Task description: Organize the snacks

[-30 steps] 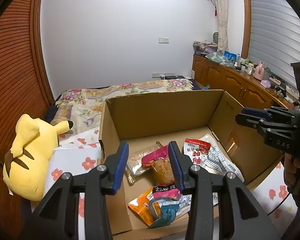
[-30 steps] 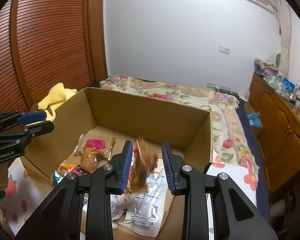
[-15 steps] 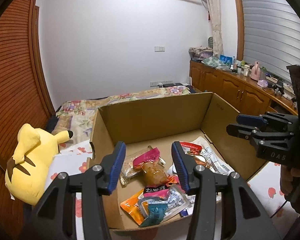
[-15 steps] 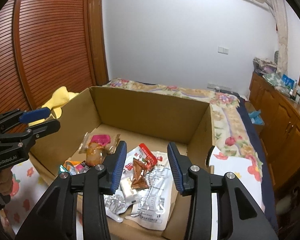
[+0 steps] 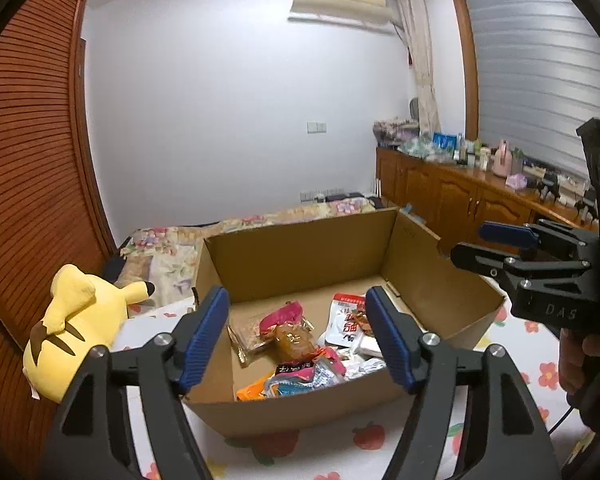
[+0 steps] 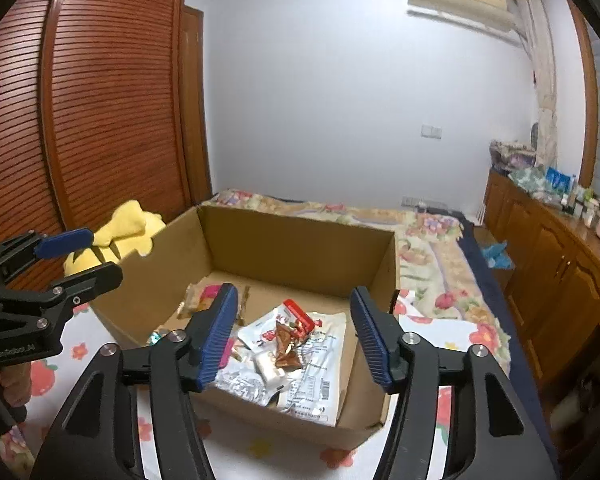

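Cardboard box [image 5: 300,252] on your flowered sheet [image 5: 520,344] holds the snacks [image 6: 288,340], loose on its floor. Your left gripper [image 5: 298,338] and right gripper [image 6: 294,334] hang before it, jaws just spread apart, nothing between them. Yellow plush [image 5: 76,320] lies beside the box.

Even, soft indoor light fills both views, with no hard shadows. The pale lavender back wall [image 5: 228,120] reads bright and flat, and the closed grey slatted window blind [image 5: 540,92] glows only mildly. Strong fisheye bending curves the reddish-brown louvred wooden doors [image 6: 100,112] and leaves black corners. Beyond the black hand-held gripper with blue pads [image 5: 296,332], glossy snack packets [image 6: 300,356] catch small glints. Focus is crisp, with slight softness toward the rims.
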